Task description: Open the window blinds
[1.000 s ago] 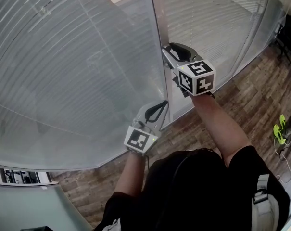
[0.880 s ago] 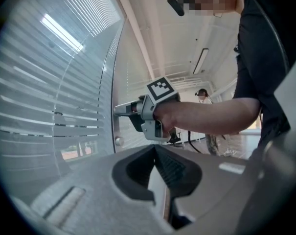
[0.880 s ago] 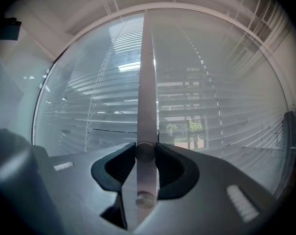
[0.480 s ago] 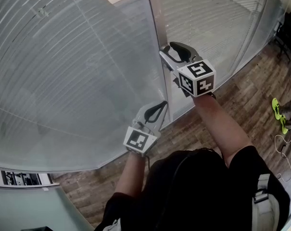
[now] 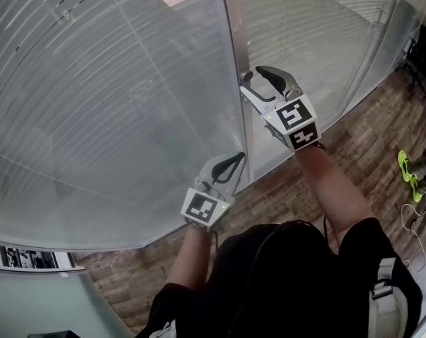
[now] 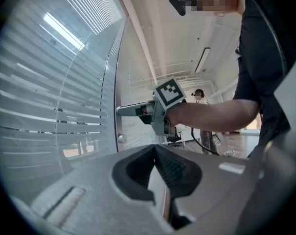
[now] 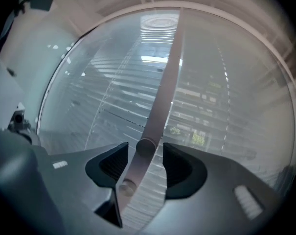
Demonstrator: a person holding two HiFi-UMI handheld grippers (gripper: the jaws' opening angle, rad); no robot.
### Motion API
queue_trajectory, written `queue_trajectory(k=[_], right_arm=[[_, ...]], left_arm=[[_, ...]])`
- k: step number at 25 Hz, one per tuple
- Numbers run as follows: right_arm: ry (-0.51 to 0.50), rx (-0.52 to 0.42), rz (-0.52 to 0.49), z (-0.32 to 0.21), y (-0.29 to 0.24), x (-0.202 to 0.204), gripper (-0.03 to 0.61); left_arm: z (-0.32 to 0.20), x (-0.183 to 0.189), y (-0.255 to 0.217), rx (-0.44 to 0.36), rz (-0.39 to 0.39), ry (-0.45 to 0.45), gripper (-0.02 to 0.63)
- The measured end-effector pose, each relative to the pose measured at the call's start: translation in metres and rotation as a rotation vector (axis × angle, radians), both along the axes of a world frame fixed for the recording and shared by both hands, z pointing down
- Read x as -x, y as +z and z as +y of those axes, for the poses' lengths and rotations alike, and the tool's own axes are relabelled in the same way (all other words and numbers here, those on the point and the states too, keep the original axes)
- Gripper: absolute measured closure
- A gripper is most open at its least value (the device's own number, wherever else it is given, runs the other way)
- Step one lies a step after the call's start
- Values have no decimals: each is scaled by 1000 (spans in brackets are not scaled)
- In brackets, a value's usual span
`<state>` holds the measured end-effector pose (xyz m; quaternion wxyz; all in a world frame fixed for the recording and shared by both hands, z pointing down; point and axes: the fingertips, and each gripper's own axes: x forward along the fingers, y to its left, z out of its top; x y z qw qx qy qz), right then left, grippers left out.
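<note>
Blinds (image 5: 107,90) are seen behind the glass, on both sides of a vertical frame post (image 5: 235,41). The right gripper (image 5: 253,77) is held level at the post. Its jaws have just been opening and are now set wide astride a round knob (image 7: 147,146), with the pads clear of it. The left gripper (image 5: 238,158) is held lower beside the post, jaws closed together, nothing gripped.

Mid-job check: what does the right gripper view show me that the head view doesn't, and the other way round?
Only the right gripper view: a round knob on the frame post, standing between the right hand-held gripper's jaws, which have just been opening and do not press it; a second knob shows below it. Only the head view: the left hand-held gripper, shut, lower by the post, and the wooden floor. Both: the post and the slatted blinds.
</note>
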<state>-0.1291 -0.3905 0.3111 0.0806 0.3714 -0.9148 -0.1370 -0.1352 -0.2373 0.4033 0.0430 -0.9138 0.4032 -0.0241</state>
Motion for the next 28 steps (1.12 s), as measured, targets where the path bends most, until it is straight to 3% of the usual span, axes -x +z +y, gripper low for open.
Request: queue_trajectory(k=[5, 9, 16, 28], right_arm=[[47, -354, 454, 8, -8, 5, 350], [34, -502, 663, 9, -1, 10, 351], [20, -628, 819, 12, 6, 18, 351], [16, -642, 867, 6, 9, 19, 388]], left_arm=[[-2, 2, 7, -11, -6, -3, 610], [-5, 1, 5, -29, 5, -5, 610], [-3, -2, 11, -29, -6, 8, 611], [-4, 0, 12, -20, -12, 1, 609]])
